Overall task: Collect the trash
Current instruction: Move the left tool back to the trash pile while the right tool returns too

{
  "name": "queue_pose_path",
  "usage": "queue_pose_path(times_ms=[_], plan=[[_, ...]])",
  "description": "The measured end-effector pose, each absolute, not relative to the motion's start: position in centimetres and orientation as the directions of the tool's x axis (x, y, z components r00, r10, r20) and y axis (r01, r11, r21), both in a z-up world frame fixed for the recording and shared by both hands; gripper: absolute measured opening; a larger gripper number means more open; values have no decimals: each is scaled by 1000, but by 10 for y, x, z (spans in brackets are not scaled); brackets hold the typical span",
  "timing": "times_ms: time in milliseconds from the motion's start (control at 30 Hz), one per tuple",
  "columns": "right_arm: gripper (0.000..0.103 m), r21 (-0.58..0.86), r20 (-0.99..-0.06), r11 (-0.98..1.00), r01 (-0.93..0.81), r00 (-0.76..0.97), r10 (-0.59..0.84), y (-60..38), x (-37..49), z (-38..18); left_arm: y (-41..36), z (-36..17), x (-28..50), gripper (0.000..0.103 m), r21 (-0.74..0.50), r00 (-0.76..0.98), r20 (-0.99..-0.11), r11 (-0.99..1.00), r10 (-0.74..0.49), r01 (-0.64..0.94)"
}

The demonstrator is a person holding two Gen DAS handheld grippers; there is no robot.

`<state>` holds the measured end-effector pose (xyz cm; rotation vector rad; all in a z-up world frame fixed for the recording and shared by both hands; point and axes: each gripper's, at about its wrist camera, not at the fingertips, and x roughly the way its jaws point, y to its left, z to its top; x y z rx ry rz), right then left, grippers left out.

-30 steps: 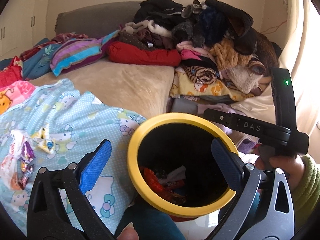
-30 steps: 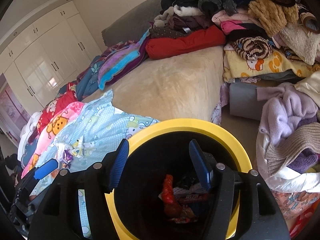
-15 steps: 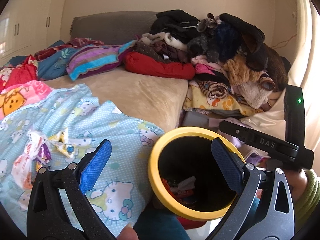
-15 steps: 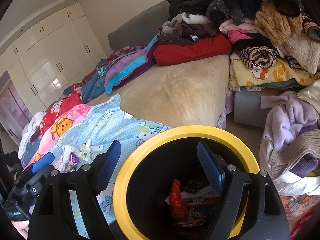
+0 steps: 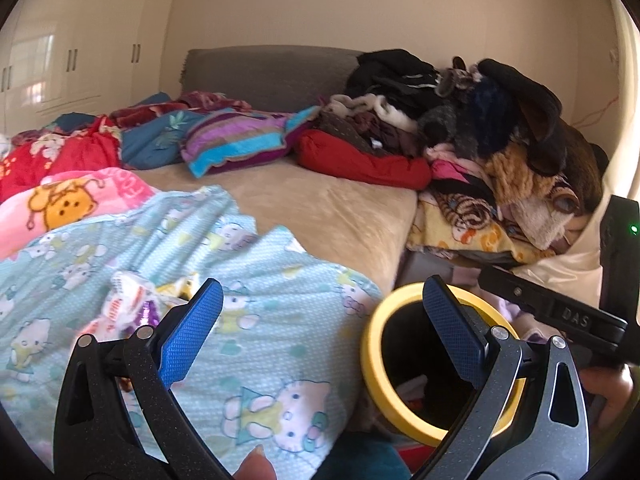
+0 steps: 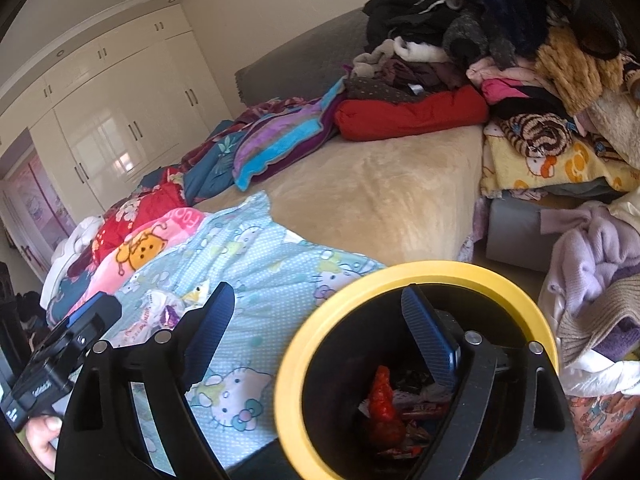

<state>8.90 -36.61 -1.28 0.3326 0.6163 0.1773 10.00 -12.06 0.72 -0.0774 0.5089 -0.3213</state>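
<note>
A black bin with a yellow rim [image 6: 416,270] [image 5: 370,346] stands beside the bed, with a red wrapper [image 6: 384,404] and other wrappers inside. Several candy wrappers [image 5: 132,304] [image 6: 168,308] lie in a heap on the light blue cartoon-cat blanket [image 5: 272,344]. My left gripper [image 5: 320,328] is open and empty over the blanket's edge, its right finger in front of the bin. My right gripper [image 6: 320,332] has its jaws opening with nothing between them; its right finger is over the bin mouth, its left over the blanket. The other gripper's body [image 5: 560,312] [image 6: 60,352] shows in each view.
A tall pile of clothes [image 5: 480,128] [image 6: 520,60] fills the bed's far right. Cushions and blankets [image 5: 240,140] lie along the grey headboard. A heap of lilac and knitted clothes [image 6: 592,272] sits right of the bin. White wardrobes [image 6: 120,120] line the left wall.
Both grippers have drawn back and swung left, away from the bin toward the blanket. The right gripper's fingers have spread wider. The wrapper heap now sits closer to the left gripper's fingers.
</note>
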Motion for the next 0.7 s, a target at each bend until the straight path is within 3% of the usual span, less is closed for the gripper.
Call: queue_pose_path(times_ms=[700], plan=[[85,313,-553,929,-196,758,346,-282,110,-7,-39,11,110,92,-201,878,-439,973,-190,110]])
